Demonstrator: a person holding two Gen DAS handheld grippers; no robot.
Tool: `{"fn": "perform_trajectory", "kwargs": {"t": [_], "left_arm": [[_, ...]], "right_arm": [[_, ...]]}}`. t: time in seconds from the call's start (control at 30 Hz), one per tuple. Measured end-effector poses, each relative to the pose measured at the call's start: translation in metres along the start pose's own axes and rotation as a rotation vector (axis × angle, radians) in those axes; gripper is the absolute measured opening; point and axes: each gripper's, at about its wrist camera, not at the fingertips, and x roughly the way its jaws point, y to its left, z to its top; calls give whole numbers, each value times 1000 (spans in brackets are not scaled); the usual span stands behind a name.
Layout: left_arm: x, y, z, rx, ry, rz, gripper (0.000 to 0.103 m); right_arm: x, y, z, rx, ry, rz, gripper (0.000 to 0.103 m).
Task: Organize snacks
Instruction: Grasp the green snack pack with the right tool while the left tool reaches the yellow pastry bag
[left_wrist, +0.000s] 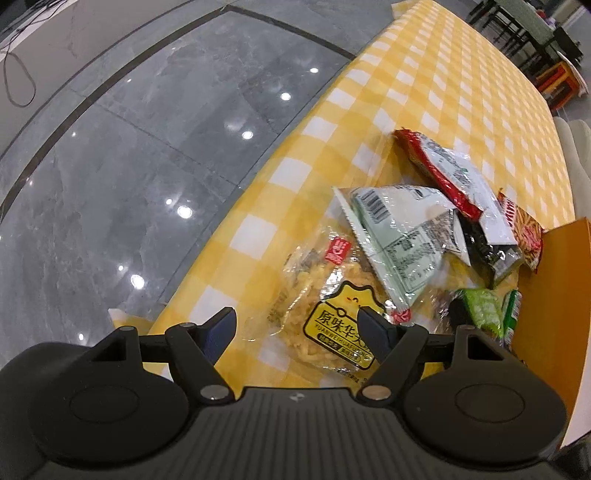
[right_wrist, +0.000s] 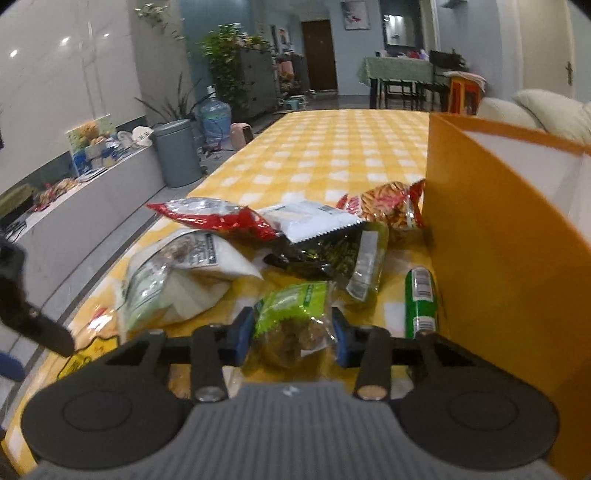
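Right gripper (right_wrist: 291, 334) apparently pinching green snack packet (right_wrist: 295, 314) between its pads; left gripper (left_wrist: 297, 326) wide, empty above waffle packet (left_wrist: 325, 314).

Orange box (right_wrist: 491, 236) cropped (right edge), green can (right_wrist: 421, 299) partly hidden

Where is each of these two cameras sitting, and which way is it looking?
Left wrist: on the left hand-held gripper, looking steeply down at a yellow-label snack bag by the table edge; both open fingers show.
Right wrist: on the right hand-held gripper, looking along the checked tablecloth into the room; its fingers flank a green snack packet.
Shared: the snack pile and orange box.
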Motion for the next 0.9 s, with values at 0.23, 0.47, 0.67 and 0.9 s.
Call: {"fn": "perform_trajectory", "kwargs": {"t": [0.23, 0.47, 0.67, 0.9], "left_arm": [[5, -29, -4, 153, -46, -34, 91], [28, -61, -7, 319, -62, 65, 98], [45, -64, -5, 352, -29, 61, 103], [54, -61, -15, 378, -94, 70, 103]], "right_arm": [[-15, 0, -6, -9, 34, -6, 40], [-15, -10, -8, 58, 54, 32, 40], [-13, -13, -8, 84, 60, 51, 40], [-12, -12, -9, 72, 54, 51, 41]]}}
